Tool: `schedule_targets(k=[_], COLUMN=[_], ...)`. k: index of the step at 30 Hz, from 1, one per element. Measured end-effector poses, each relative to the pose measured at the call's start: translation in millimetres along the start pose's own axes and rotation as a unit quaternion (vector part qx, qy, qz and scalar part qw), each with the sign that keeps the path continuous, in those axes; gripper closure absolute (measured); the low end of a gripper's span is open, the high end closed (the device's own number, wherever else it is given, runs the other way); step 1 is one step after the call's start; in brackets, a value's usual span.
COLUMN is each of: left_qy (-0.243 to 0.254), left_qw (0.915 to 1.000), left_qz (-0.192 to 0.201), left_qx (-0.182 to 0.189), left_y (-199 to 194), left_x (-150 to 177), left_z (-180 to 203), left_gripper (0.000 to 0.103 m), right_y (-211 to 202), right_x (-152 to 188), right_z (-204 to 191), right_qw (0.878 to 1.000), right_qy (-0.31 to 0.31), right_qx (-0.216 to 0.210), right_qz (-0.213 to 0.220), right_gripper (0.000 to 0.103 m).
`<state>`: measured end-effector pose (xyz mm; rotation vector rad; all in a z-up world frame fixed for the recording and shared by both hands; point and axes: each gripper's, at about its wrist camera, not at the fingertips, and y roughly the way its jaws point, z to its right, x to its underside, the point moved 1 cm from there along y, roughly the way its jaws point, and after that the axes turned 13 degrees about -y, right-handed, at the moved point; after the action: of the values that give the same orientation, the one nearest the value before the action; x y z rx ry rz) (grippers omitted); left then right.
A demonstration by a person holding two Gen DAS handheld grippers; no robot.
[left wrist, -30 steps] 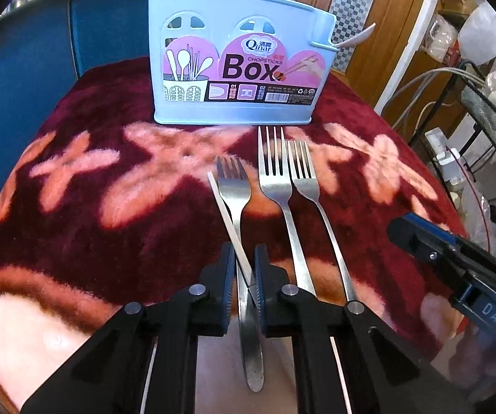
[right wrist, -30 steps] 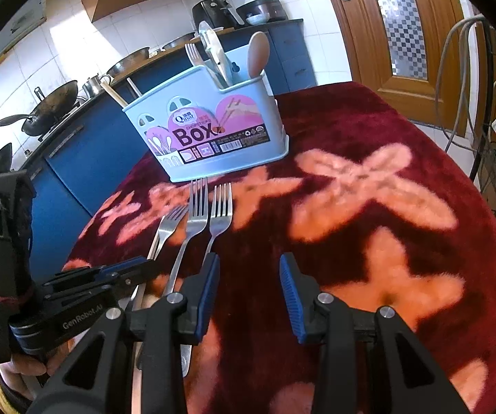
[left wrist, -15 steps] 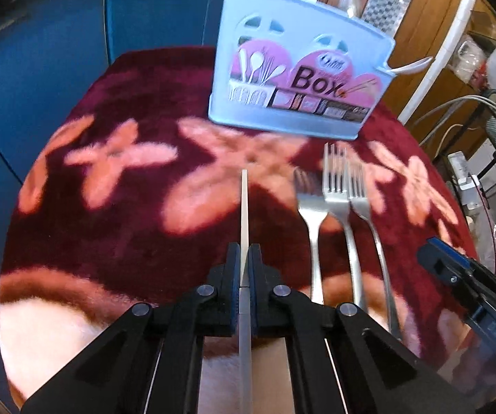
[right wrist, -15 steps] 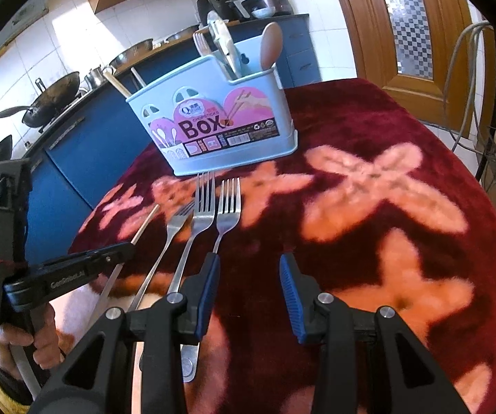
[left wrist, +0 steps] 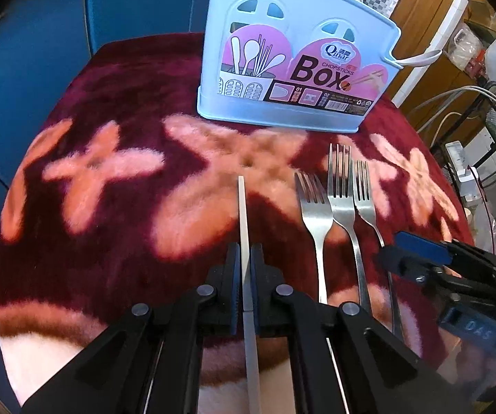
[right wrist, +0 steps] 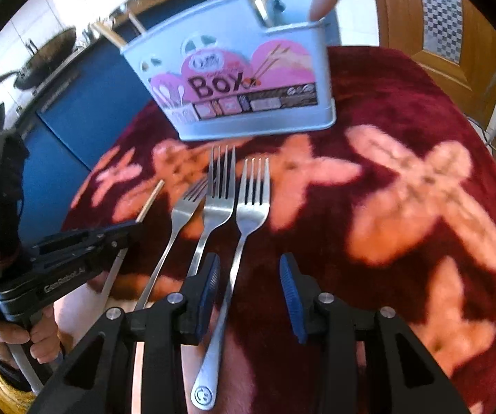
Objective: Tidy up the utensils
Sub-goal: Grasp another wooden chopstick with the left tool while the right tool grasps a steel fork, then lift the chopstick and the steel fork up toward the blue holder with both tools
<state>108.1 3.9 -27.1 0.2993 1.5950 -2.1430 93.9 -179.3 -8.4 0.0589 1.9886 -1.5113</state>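
My left gripper point(left wrist: 244, 258) is shut on a metal chopstick point(left wrist: 242, 214) and holds it above the cloth, its tip pointing toward the light blue utensil box point(left wrist: 292, 69). The chopstick's tip also shows in the right wrist view point(right wrist: 149, 203). Three steel forks point(left wrist: 341, 203) lie side by side on the cloth, tines toward the box. My right gripper point(right wrist: 248, 296) is open, with the rightmost fork's handle point(right wrist: 229, 289) between its fingers, low over the cloth. The box point(right wrist: 244, 79) holds several utensils.
The round table wears a dark red cloth point(left wrist: 109, 138) with pink flowers. Blue cabinets point(left wrist: 23, 51) stand behind it, a wooden door point(right wrist: 437, 27) at the right. The right gripper's body point(left wrist: 455, 269) shows at the right of the left wrist view.
My left gripper has lifted the chopstick away from the forks and moved left. My right gripper has moved forward and down over the rightmost fork's handle.
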Motion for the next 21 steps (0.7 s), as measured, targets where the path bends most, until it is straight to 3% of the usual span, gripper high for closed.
schedule_targets(k=[5, 10, 12, 15, 21], left_qy=[-0.006, -0.007, -0.012, -0.044, -0.057], left_qw=[0.9999, 0.9999, 0.9998, 0.9975, 0.9942], left_qz=[0.002, 0.001, -0.002, -0.010, 0.017], left_qx=[0.009, 0.012, 0.017, 0.054, 0.089], left_y=[1.8, 2.6, 2.5, -0.2, -16.8], left_x=[-2.3, -4.7, -5.9, -8.8, -6.9], left_z=[-1.7, -0.1, -0.1, -5.3, -5.1], left_gripper=[0.098, 0.100, 0.100, 0.101, 0.101], right_y=[9.7, 9.9, 7.3, 1.2, -23.8], right_x=[-8.6, -10.4, -9.2, -5.0, 2.3], right_z=[-10.9, -1.4, 8.0, 21.5, 25.7], right_qw=[0.998, 0.999, 1.000, 0.999, 0.996], right_qy=[-0.040, -0.029, -0.009, 0.026, 0.046], right_qx=[0.031, 0.023, 0.002, -0.031, -0.053], right_qz=[-0.033, -0.035, -0.026, -0.009, 0.056], right_gripper=[0.065, 0.083, 0.091, 0.098, 0.098])
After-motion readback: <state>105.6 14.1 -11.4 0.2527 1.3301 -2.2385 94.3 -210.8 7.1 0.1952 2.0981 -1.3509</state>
